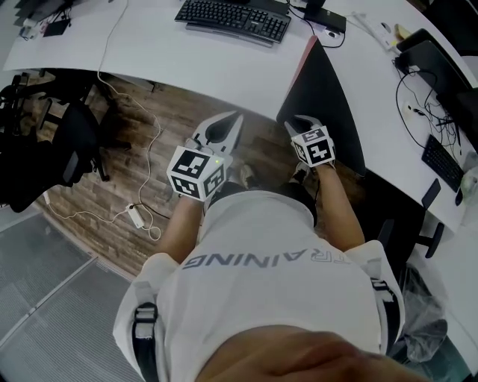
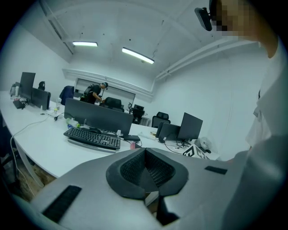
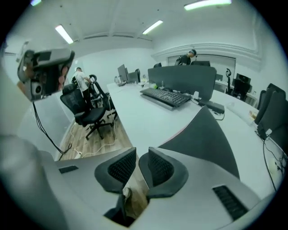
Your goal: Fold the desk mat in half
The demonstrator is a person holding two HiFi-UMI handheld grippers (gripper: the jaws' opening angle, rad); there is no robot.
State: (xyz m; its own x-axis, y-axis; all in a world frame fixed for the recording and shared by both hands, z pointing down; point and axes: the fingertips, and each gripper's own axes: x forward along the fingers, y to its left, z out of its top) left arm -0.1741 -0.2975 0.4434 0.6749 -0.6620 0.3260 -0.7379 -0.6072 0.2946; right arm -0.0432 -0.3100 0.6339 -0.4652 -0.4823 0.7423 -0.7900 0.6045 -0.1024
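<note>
Desk mat [image 1: 325, 104], dark and smooth, lies wedge-shaped on curved white desk [image 1: 224, 71]

Counter [image 1: 224, 74]: broad bare strip between keyboard [image 1: 231, 19] and near edge, open to reach. Desk mat [image 1: 321, 97] drapes over that edge, just ahead of right tool [image 1: 305, 123]. Right wing crowded: cables [image 1: 426, 112], second keyboard [image 1: 442, 160]. Left of left tool [image 1: 233, 119]: open floor [image 1: 172, 119], then office chair [image 1: 71, 142], power strip [image 1: 137, 216].
</note>
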